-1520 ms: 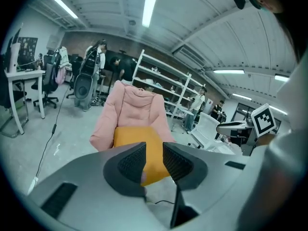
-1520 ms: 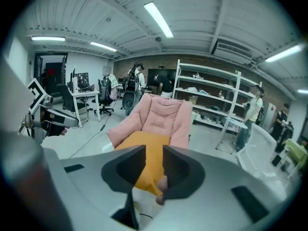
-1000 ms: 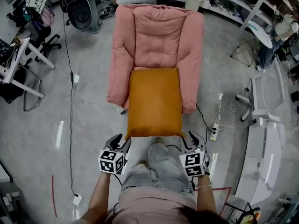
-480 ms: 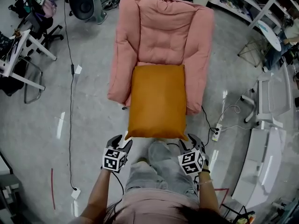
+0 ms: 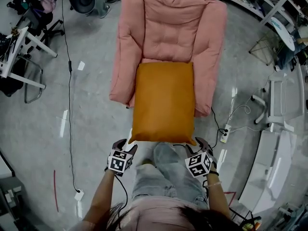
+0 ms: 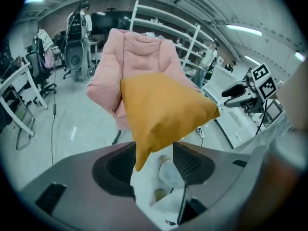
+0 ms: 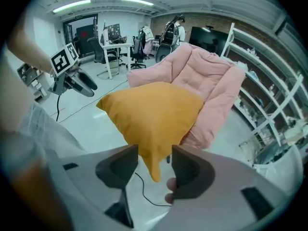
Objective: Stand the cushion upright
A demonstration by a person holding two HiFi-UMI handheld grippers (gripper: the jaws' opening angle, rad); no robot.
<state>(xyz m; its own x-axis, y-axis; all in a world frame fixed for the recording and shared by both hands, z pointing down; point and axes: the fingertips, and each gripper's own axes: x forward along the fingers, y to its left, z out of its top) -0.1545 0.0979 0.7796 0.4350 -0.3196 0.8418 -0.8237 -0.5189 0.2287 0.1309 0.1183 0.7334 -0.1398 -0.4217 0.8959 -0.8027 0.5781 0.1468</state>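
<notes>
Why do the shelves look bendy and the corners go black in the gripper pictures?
Left gripper view: the wide-angle lens bows the shelves and darkens the corners. Right gripper view: same bowing, ceiling lights glare white. Head view: the cushion looks sharp; the floor curves at the edges.

Your left gripper and right gripper, jaws just opened, each straddle a near corner of the orange cushion ahead.
</notes>
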